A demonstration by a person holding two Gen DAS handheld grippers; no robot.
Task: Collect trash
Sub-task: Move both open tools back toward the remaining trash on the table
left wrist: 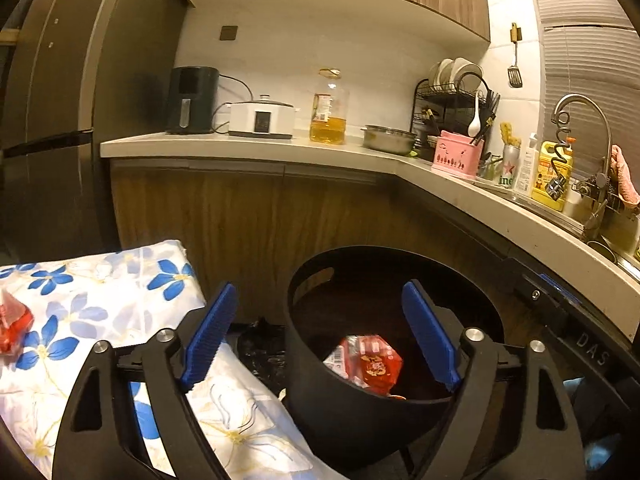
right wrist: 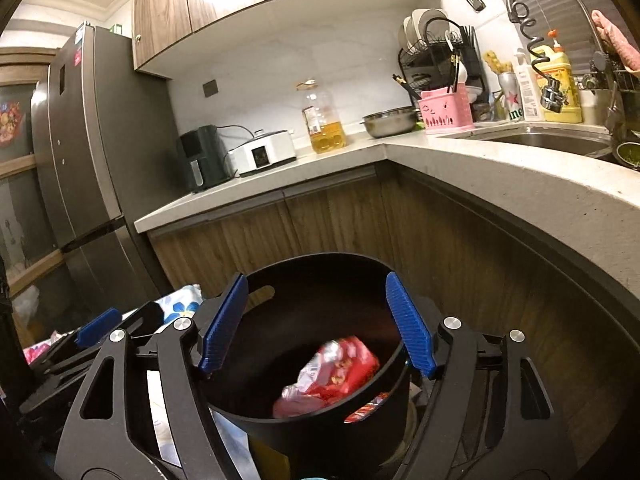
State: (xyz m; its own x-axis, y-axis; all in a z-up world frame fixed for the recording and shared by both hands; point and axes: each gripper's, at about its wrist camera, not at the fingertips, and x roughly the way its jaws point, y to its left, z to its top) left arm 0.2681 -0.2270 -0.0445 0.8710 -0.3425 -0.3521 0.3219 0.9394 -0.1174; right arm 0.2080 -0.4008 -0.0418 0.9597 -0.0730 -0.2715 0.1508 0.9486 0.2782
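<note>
So the count: one black bin (left wrist: 344, 420), with two red wrappers over its mouth, one (left wrist: 370, 364) in the lower middle of the left wrist view and one (right wrist: 336, 372) in the lower middle of the right wrist view, plus a third red wrapper (left wrist: 14, 326) at the left edge on the one flowered cloth (left wrist: 92, 300). Up on the counter there's one oil bottle (left wrist: 329, 110), one metal bowl (left wrist: 390, 139), one pink basket (left wrist: 458, 154), one air fryer (left wrist: 191, 100) and one white cooker (left wrist: 262, 118). Two grippers, left (left wrist: 320, 334) and right (right wrist: 316, 326), and one fridge (right wrist: 92, 152) at the left.
</note>
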